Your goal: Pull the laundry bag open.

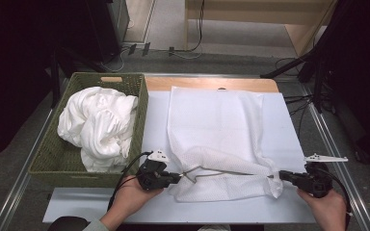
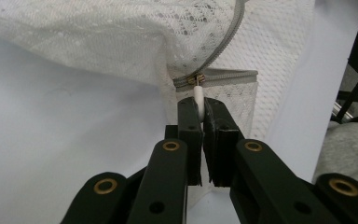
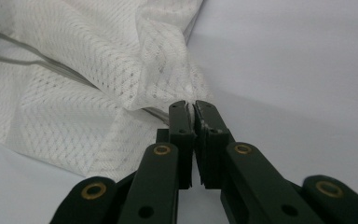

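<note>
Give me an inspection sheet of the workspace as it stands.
Surface: table with pale cover, wood strip at far edge.
Job's things: white mesh bag lies flat; its zipper is partly open.
Clutter: green basket of white laundry.
Grippers: left gripper shut on zipper pull; right gripper shut on the bag's corner.
Cables: black lead trails from left gripper.
Surroundings: floor cables, dark stands.

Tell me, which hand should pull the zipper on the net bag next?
The left. Its left gripper is shut on the white zipper pull of the mesh bag. The right gripper just pinches the bag's far corner, probably to hold it taut.
</note>
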